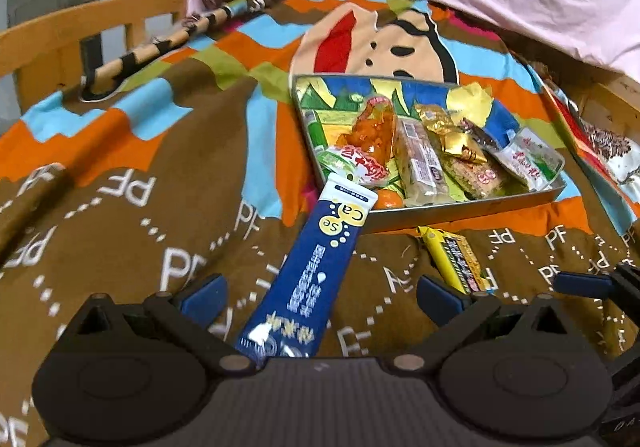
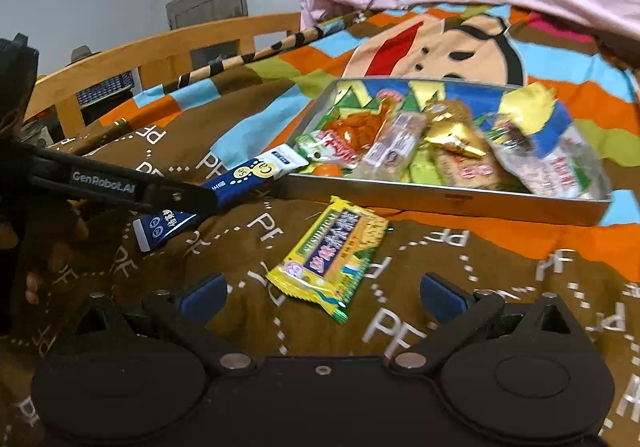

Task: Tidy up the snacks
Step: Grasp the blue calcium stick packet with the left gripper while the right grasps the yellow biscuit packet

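On the bed, over a brown patterned blanket (image 2: 248,127), a metal tray (image 2: 440,199) holds a heap of wrapped snacks. The blue sachet (image 1: 316,259) lies between the spread blue fingers (image 1: 204,297) of the left gripper (image 1: 320,299), its long axis running away from the camera and slightly right, its white end resting over the tray's near corner. In the right wrist view the same sachet (image 2: 240,179) seems pinched under the left gripper's black arm, so I cannot tell whether that gripper is truly holding it or has let go. The right gripper (image 2: 322,297) stands wide open with nothing between its fingers, hovering just behind the yellow snack bar (image 2: 332,251). That bar lies flat on the blanket just beside the tray's near wall, its long axis diagonal, the far end pointing up and right toward the tray.
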`<state>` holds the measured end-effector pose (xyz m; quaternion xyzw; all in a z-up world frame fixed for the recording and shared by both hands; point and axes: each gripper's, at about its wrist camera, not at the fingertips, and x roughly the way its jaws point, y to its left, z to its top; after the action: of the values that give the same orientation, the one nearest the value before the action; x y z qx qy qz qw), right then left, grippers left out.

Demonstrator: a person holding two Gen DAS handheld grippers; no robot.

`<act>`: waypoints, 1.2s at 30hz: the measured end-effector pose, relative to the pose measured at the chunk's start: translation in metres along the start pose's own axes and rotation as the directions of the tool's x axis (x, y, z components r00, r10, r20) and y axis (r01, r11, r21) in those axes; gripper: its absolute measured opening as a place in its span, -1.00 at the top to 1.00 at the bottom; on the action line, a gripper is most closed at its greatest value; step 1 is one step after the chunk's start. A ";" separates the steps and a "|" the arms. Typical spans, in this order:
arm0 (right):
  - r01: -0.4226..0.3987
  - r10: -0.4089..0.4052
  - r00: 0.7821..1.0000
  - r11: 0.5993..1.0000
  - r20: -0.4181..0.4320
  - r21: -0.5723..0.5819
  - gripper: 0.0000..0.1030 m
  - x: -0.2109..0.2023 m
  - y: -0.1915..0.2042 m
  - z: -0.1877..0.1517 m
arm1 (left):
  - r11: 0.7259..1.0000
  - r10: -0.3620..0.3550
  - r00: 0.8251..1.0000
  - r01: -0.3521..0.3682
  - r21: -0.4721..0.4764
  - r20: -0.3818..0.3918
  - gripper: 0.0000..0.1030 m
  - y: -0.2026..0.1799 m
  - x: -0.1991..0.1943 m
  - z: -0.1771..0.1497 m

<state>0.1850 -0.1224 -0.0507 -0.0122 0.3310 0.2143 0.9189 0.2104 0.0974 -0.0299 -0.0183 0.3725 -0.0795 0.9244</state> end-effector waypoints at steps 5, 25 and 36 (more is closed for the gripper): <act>-0.031 0.033 0.999 0.998 -0.029 0.046 -0.99 0.028 -0.004 0.007 | 0.995 -0.055 0.997 0.059 0.082 -0.048 -0.99 0.000 0.025 0.012; -0.092 0.096 0.995 0.976 -0.012 0.199 -0.47 0.064 -0.017 0.014 | 0.968 -0.198 0.971 0.215 0.128 -0.132 -0.37 0.007 0.049 0.023; -0.066 0.075 0.997 0.969 -0.028 0.238 -0.17 0.062 -0.020 0.013 | 0.989 -0.076 0.984 0.095 0.110 -0.162 0.13 -0.002 0.047 0.016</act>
<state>0.2429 -0.1143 -0.0810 0.1055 0.3715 0.2054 0.8992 0.2548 0.0874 -0.0508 0.0265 0.4379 -0.1421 0.8873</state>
